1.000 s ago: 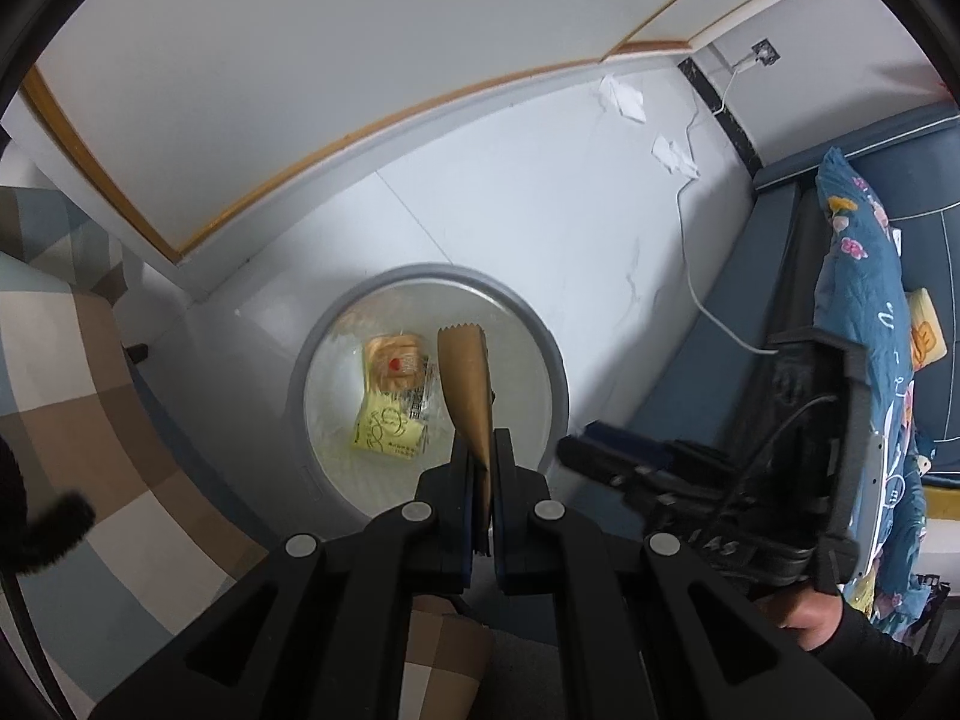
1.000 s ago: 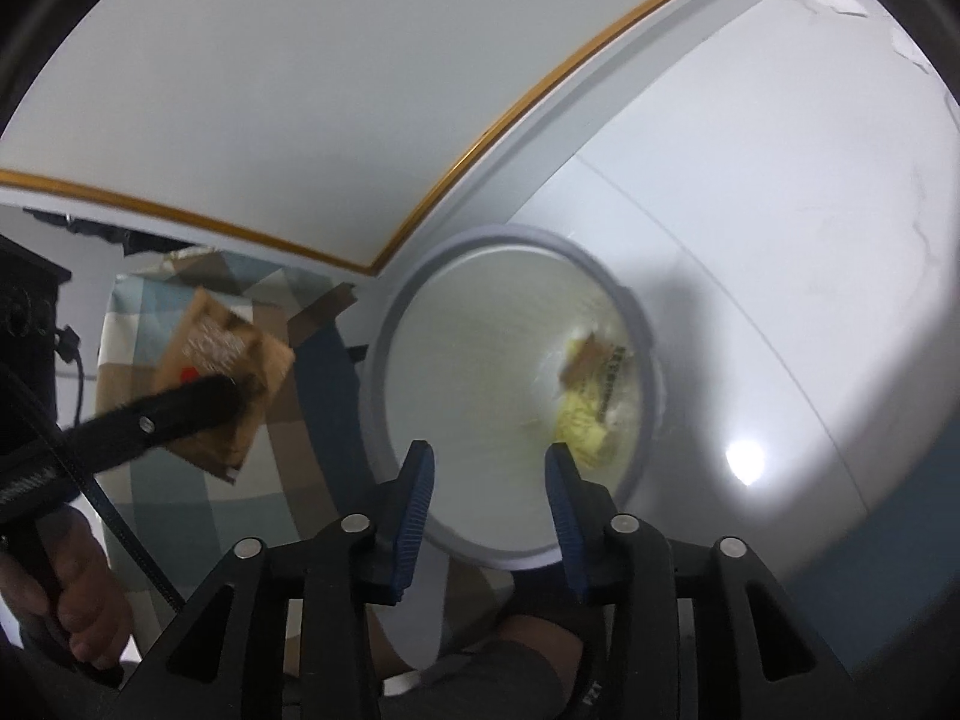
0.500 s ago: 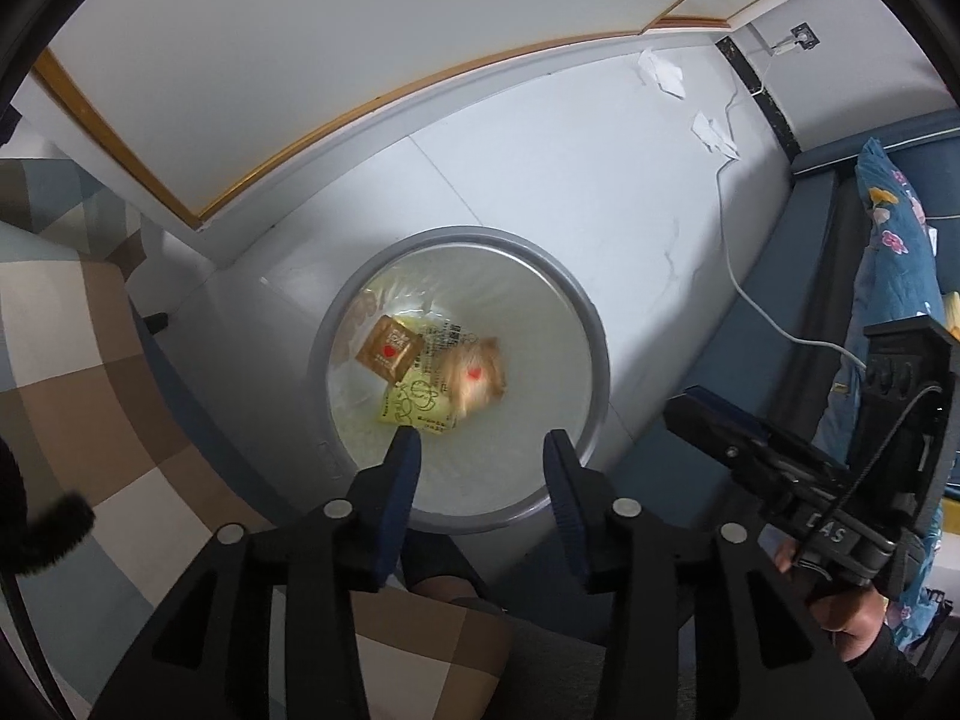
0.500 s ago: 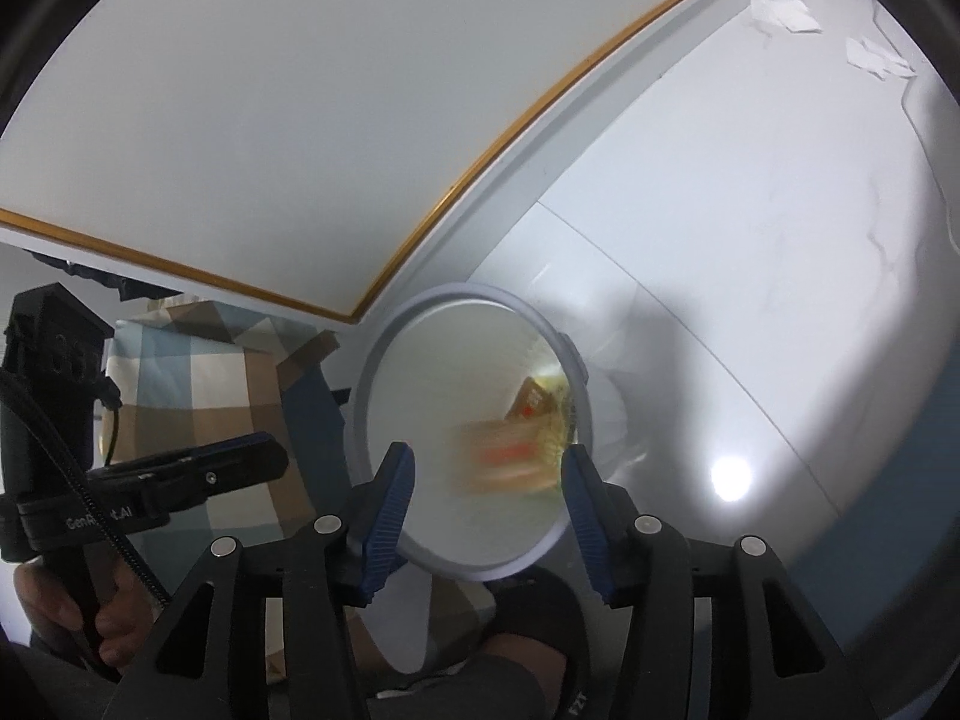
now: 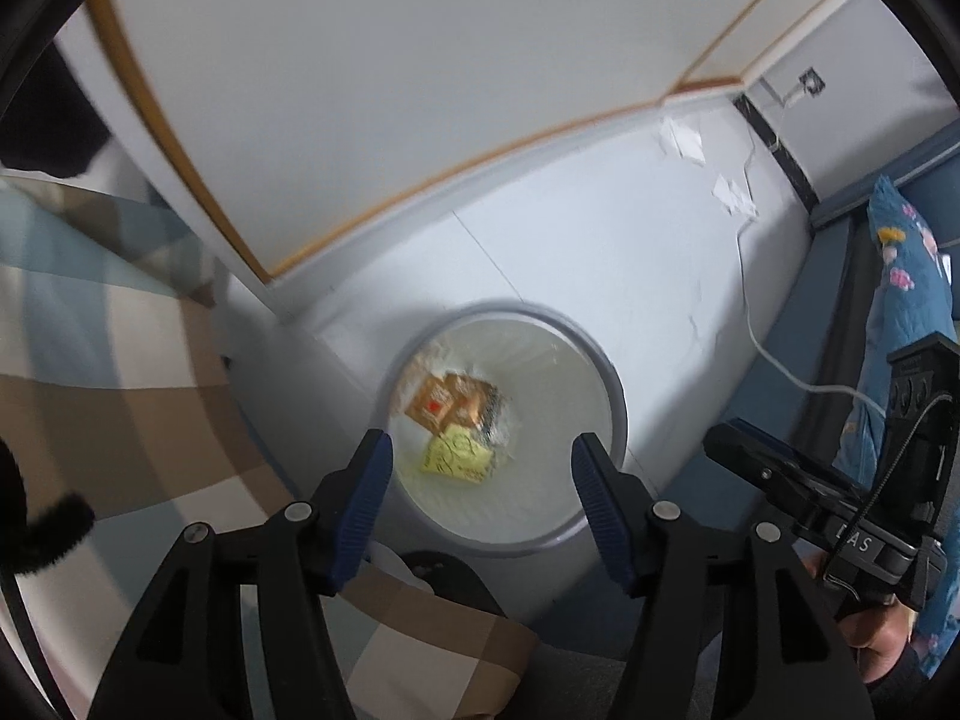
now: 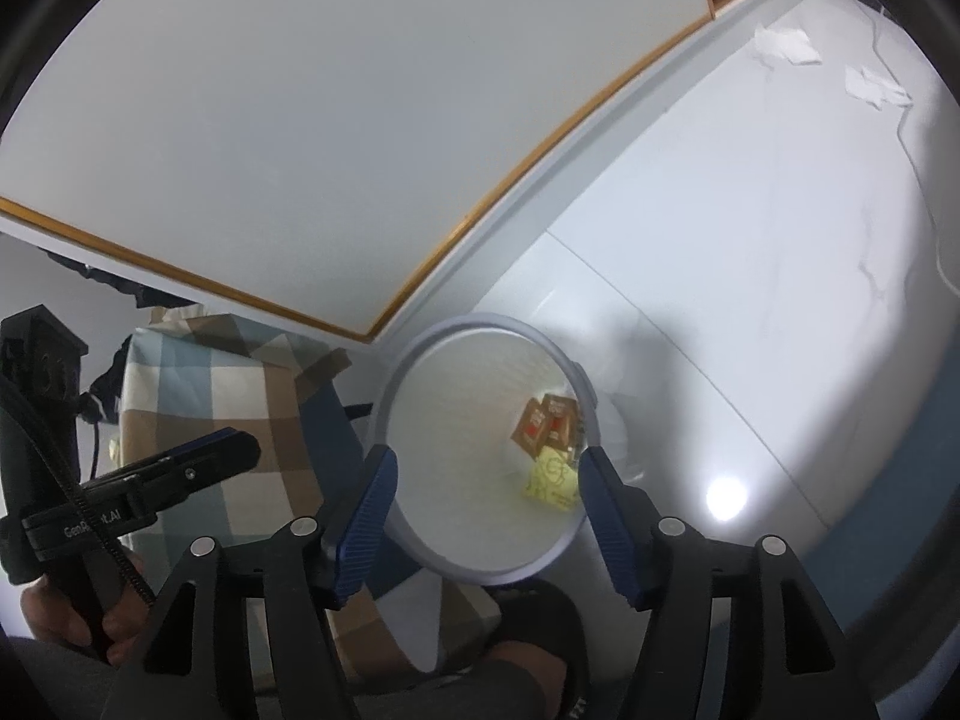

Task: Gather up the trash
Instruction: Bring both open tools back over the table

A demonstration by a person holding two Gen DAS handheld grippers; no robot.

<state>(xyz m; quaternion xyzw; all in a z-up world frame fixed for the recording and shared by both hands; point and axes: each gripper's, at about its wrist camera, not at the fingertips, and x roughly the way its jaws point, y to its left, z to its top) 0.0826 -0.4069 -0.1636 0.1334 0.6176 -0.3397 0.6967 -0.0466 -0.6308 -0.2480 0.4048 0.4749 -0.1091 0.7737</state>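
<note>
Left wrist view: the left gripper (image 5: 482, 461) is pointed down over a round bin (image 5: 611, 381) w/ a grey rim. Its jaws are spread & opening wider, w/ nothing held between them. Trash is seen at the bottom of the bin: two brown packets (image 5: 451, 405) side by side & a yellow wrapper (image 5: 454, 455) just below them. The pic is a bit blurred. A checked cloth (image 5: 108, 420) is seen at left, touching the bin's side. The right gripper (image 5: 729, 444) is seen at the right edge, held by a hand (image 5: 876, 639). Two bits of white paper (image 5: 681, 141) lie on the floor, well apart from the bin, near a white cable (image 5: 756, 336). Right wrist view: the right gripper (image 6: 487, 471) is held over the same bin (image 6: 393, 384). Its jaws are spread & opening, nothing is pinched. The brown packets (image 6: 543, 425) & yellow wrapper (image 6: 552, 477) are seen low in the bin, by its right wall. The left gripper (image 6: 237, 450) is seen at left, over the checked cloth (image 6: 198, 384), held by a hand (image 6: 78, 612). The white paper bits (image 6: 786, 45) are seen far up at right.
</note>
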